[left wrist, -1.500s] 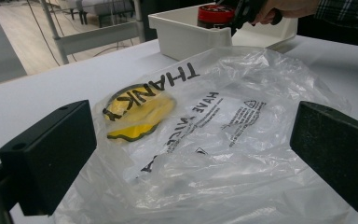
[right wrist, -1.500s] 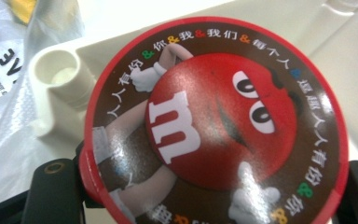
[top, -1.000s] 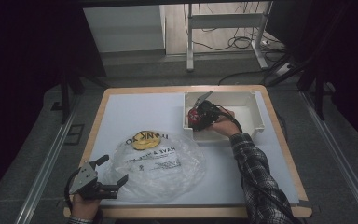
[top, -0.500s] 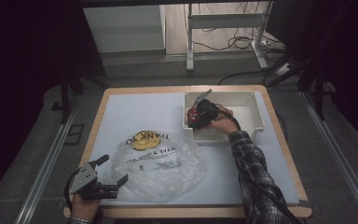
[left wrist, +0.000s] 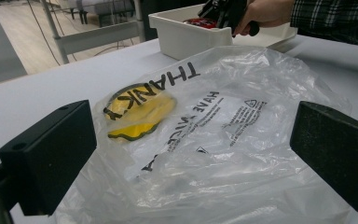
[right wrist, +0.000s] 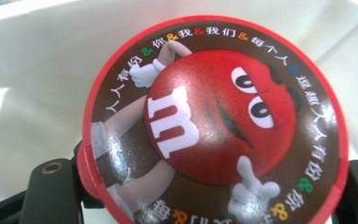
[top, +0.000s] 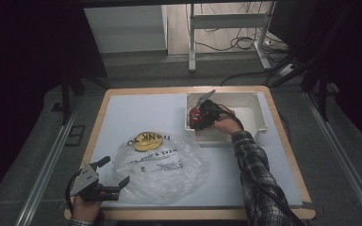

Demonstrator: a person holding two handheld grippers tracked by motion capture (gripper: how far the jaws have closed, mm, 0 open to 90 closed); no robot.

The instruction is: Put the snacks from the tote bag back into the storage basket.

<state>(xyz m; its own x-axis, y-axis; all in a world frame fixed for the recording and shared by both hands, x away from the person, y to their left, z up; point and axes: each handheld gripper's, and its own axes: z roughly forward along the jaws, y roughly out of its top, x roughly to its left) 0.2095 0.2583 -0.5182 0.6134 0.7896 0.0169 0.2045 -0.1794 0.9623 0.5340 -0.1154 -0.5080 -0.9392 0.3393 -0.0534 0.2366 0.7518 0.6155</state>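
On table (top: 122, 113), bag (top: 162, 162) lies flat between the spread jaws of left gripper (top: 104, 181), nothing held. Right gripper (top: 199, 115) in bin (top: 259, 117) grips red tin (right wrist: 214, 121) at its rim; shallow hold, likely slip when lifted.

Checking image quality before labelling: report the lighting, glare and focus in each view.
High view: surroundings dark, the table evenly lit. Left gripper view: the plastic bag is sharp with soft sheen, the near jaws blurred. Right gripper view: the red candy container shows glare streaks on its lid and soft lower print; the white bin is washed out.
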